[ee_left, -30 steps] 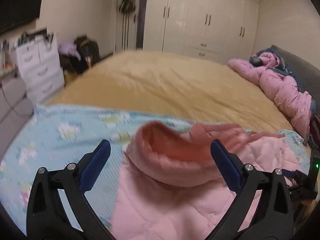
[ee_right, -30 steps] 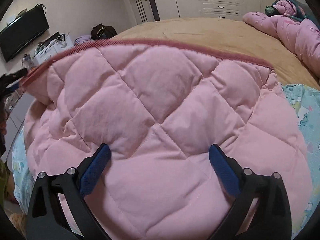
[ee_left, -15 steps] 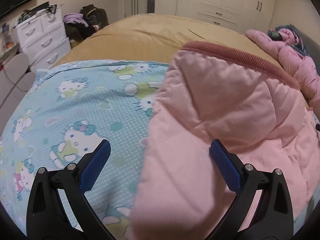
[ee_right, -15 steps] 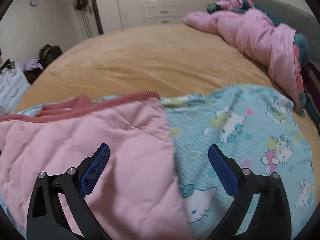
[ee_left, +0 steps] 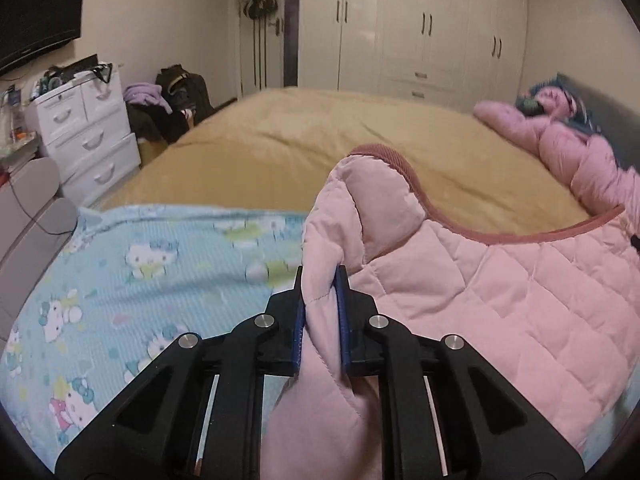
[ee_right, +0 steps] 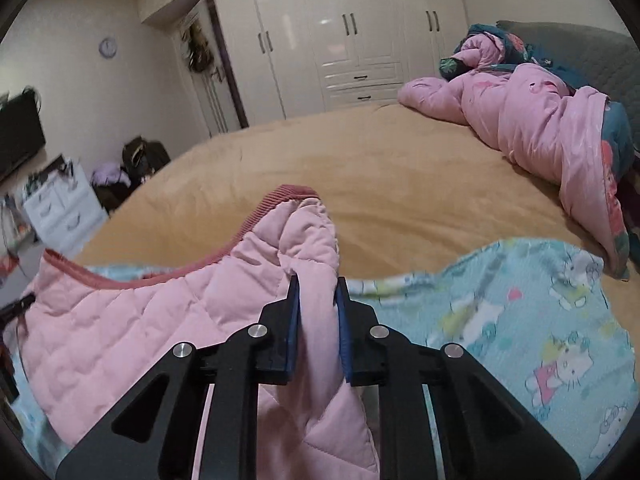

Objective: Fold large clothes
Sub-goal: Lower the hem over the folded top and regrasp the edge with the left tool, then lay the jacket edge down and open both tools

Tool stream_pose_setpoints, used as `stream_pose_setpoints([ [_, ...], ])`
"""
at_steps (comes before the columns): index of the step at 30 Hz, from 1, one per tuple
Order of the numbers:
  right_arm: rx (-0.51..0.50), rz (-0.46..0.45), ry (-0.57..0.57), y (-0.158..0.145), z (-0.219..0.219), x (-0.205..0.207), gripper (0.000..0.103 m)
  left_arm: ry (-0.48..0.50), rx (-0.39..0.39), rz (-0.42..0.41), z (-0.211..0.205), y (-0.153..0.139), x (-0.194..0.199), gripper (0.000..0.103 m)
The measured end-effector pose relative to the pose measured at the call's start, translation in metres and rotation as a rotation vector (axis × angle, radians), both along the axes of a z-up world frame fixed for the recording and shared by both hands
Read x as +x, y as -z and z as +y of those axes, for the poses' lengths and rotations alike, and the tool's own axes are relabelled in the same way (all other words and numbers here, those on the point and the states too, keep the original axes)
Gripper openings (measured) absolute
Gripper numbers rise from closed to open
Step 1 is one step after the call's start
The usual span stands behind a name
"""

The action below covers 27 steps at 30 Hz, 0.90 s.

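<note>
Left gripper and right gripper jaws just closed, each clamped on a corner of pink quilted garment, over blue cartoon-print sheet.

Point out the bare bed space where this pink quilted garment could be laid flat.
Free: tan bedspread between cartoon sheet and wardrobe. Crowded: pink bedding pile by the headboard, and the sheet's middle under the pink quilted garment.

Both tongs have just been closed: the left tongs and right tongs are each clamped on pink quilted fabric, angled downward.
</note>
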State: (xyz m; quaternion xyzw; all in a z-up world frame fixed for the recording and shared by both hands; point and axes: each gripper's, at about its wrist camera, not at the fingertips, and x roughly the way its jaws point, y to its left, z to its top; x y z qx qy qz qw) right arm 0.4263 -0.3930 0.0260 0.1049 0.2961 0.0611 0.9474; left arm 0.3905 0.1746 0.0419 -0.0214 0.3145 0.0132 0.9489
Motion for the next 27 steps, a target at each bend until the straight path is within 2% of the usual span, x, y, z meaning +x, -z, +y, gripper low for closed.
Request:
stream_pose_setpoints([
  [2, -0.013, 0.007, 0.027, 0.003, 0.003, 0.013, 0.015, -0.012, 0.016, -0.019, 0.0, -0.002, 0.005, 0.007],
  [6, 0.015, 0.043, 0.06, 0.02, 0.007, 0.03, 0.015, -0.028, 0.014, 0.036, 0.0, 0.013, 0.027, 0.007],
  [12, -0.005, 0.097, 0.09, 0.05, 0.005, 0.041, 0.015, -0.046, 0.024, 0.104, 0.001, 0.043, 0.04, 0.007],
  [16, -0.056, 0.15, 0.098, 0.072, 0.007, 0.046, 0.015, -0.05, 0.017, 0.136, 0.003, 0.061, 0.046, 0.008],
  [21, -0.033, 0.238, 0.11, 0.107, 0.003, 0.053, 0.016, -0.052, 0.02, 0.169, 0.003, 0.076, 0.052, 0.012],
  [27, 0.001, 0.29, 0.105, 0.13, 0.002, 0.059, 0.019, -0.069, 0.023, 0.195, 0.005, 0.093, 0.056, 0.015],
])
